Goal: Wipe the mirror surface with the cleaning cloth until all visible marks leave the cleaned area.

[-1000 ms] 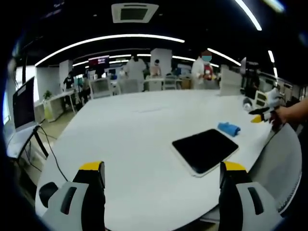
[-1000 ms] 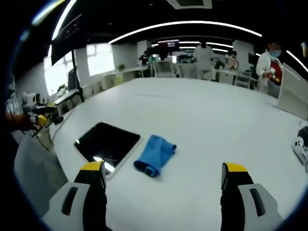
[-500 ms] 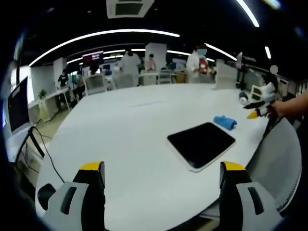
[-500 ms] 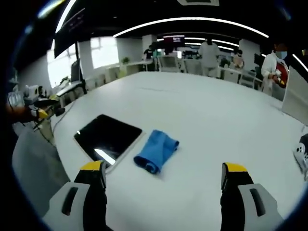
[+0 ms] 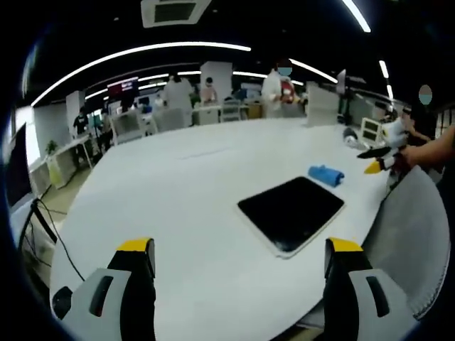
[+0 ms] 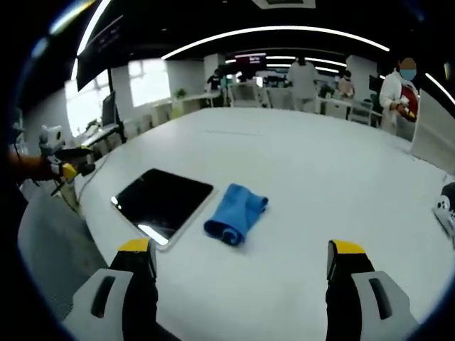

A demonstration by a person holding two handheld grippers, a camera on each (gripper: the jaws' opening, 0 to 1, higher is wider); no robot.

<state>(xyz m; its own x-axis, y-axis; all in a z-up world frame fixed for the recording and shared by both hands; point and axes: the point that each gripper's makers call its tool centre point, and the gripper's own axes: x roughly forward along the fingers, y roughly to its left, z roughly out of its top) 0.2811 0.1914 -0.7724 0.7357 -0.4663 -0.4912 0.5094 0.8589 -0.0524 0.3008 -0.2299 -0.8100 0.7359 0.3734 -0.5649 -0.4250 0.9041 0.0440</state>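
The mirror [image 6: 162, 204] is a flat rectangular slab with rounded corners, a glossy dark face and a thin pale rim, lying flat on the big white table [image 6: 320, 185]. In the right gripper view its face picks up a bright streak of ceiling light near the closer corner. It sits skewed to the table edge, long axis running diagonally away from that camera.

Just beside its long edge is the cleaning cloth [image 6: 236, 212], a soft blue bundle, crumpled and loosely folded; whether it touches the rim I can't tell. From the left gripper view the cloth [image 5: 325, 174] lies past the mirror [image 5: 291, 212].

The right gripper [image 6: 242, 273] hangs above the table with its yellow-tipped jaws spread wide and nothing between them, cloth and mirror both out ahead of it. The left gripper [image 5: 242, 273] is likewise wide apart and empty, mirror ahead and off to the right.

Smooth matte tabletop, people standing around desks in the background.
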